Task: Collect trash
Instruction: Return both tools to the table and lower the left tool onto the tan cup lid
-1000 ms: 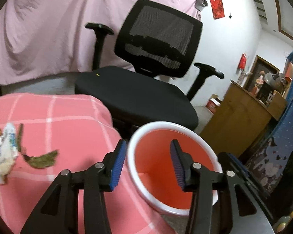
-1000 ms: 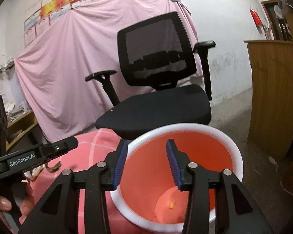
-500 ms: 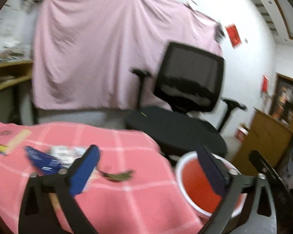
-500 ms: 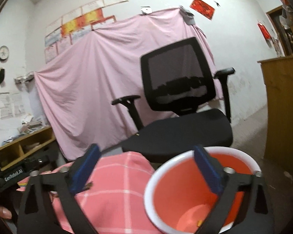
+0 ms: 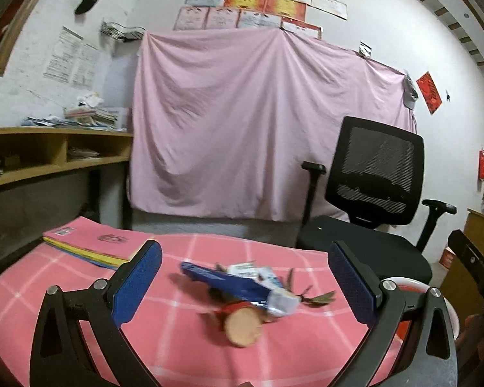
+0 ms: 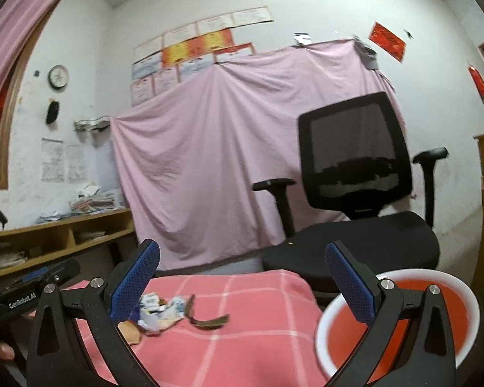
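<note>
Pink sheet (image 5: 258, 122) covers rear wall; black office chair (image 5: 374, 190) in front of it. Pink checked tablecloth (image 5: 183, 316) holds the trash pile (image 5: 248, 290): blue wrapper, white wrappers, round slice, dry leaves, approx. centre. Red bin w/ white rim (image 6: 435, 319) just beside table edge, right side. Left gripper (image 5: 245, 287) and right gripper (image 6: 242, 283): both spread wide, nothing between fingers.

Pink checked tablecloth (image 5: 183, 332): soft matt woven cloth.
Red bin with white rim (image 6: 400, 319): smooth plastic, slight sheen.
Blue crumpled wrapper (image 5: 229, 282): glossy film.
White crumpled wrappers (image 6: 159, 309): creased paper or foil.
Blue gripper pads (image 6: 135, 279): rough dotted rubber.
Black office chair (image 5: 375, 174): matt mesh back.
Pink hanging sheet (image 5: 242, 129): matt, wrinkled cloth.
Shelf (image 5: 48, 154): matt wood.
</note>
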### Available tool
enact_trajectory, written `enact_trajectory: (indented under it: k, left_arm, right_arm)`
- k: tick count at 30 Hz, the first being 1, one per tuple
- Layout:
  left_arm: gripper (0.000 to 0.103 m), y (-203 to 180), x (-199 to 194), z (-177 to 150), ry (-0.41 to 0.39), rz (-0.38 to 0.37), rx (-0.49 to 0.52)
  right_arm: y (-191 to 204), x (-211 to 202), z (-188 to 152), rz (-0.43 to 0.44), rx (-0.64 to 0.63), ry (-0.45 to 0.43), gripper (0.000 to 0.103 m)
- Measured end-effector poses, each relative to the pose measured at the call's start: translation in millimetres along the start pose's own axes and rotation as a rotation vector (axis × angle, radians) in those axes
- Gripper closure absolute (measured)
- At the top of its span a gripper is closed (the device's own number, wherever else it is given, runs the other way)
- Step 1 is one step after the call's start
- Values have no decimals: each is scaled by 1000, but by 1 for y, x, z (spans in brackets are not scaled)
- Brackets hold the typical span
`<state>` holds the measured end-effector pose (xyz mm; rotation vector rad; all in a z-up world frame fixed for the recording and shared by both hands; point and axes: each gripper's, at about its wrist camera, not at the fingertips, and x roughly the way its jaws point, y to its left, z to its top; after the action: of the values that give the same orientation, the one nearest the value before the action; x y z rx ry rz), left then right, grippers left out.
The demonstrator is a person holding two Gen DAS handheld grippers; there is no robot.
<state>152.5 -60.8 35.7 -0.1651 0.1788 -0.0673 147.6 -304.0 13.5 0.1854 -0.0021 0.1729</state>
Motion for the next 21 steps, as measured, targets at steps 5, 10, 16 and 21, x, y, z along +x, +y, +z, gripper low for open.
enact_trajectory:
  k: [5,10,16,21]
  left_arm:
    - [2,17,-9,-14,-13,31,23]
    - [2,29,-9,-29,3,43,19]
    - [2,44,4,-30,82,7,-33]
    - [3,48,25,-31,207,-55,-56]
  right_arm:
    - [23,9,-7,27,-72,21,0]
    - [35,16,-14,42,-129,52,0]
    - [37,23,-18,65,-147,91,0]
    - [36,36,-25,71,-138,159,0]
